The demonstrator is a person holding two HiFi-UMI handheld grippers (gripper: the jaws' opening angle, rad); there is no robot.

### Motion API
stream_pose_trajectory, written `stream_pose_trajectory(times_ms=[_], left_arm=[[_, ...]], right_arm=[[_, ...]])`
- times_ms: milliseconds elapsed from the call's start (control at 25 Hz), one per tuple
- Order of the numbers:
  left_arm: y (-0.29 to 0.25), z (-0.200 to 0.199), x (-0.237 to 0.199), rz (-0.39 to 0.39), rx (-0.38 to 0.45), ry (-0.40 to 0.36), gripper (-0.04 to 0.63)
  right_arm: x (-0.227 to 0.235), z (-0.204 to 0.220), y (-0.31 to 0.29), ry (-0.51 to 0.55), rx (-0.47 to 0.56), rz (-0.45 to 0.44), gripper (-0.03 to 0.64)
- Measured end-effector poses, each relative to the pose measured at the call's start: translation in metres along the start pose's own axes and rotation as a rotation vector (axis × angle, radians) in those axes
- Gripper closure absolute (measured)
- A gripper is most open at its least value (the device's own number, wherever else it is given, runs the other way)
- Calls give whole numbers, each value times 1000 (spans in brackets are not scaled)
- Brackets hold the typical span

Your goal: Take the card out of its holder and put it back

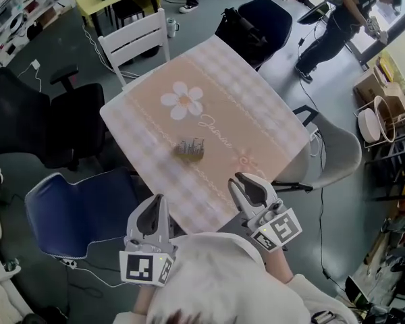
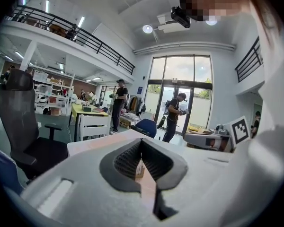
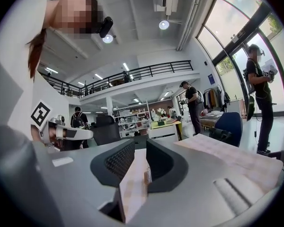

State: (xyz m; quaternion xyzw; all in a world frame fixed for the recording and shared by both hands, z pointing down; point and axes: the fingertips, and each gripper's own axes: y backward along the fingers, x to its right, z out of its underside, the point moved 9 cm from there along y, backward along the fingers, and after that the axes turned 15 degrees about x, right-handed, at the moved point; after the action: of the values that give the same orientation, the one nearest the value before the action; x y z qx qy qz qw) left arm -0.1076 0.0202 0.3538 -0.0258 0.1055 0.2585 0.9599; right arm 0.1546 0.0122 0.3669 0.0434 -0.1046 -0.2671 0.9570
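Seen corner-on, a square worktop (image 1: 256, 93) is covered by a peach tablecloth (image 1: 219, 181) with a pale checked border. A white flower (image 1: 182, 102) and script lettering are printed left of centre. A small card holder (image 1: 190, 148) stands alone near the middle, slightly toward the near corner.

A matt, smooth checked cloth (image 1: 256, 117) lies flat, the card holder (image 1: 190, 148) looks dull and grey, and the left gripper (image 1: 153, 206) and right gripper (image 1: 247, 184) are matt grey plastic with ribbed dark pads (image 2: 127, 161).
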Motion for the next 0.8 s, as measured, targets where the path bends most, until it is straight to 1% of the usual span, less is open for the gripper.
stream_pose_trajectory(times_ms=[80,120,160,280,400,520,720,800], left_arm=[[-2,1,-5,-19,-4,5,595],[-3,1,-7,-29,-6,7,595],[-4,2,-9,-41,-8,9,595],[-6,3,-15,-75,-14,12,595],[-9,3,-21,-105,-25,15,595],[-14,2,-25,-119,-35,20,595],[-25,4,-24,-120,-39,36,595],[-29,4,-23,-126,-30,53,595]], right_arm=[[14,4,-15,6,-10,-20,525],[21,7,-23,8,-20,-36,506],[29,10,-32,8,-31,-56,486],[51,22,-60,6,-60,-121,457],[69,39,-89,-21,-87,-176,423],[83,63,-115,-43,-137,-234,396],[90,109,-136,-75,-196,-341,391],[89,124,-139,-84,-221,-370,406]])
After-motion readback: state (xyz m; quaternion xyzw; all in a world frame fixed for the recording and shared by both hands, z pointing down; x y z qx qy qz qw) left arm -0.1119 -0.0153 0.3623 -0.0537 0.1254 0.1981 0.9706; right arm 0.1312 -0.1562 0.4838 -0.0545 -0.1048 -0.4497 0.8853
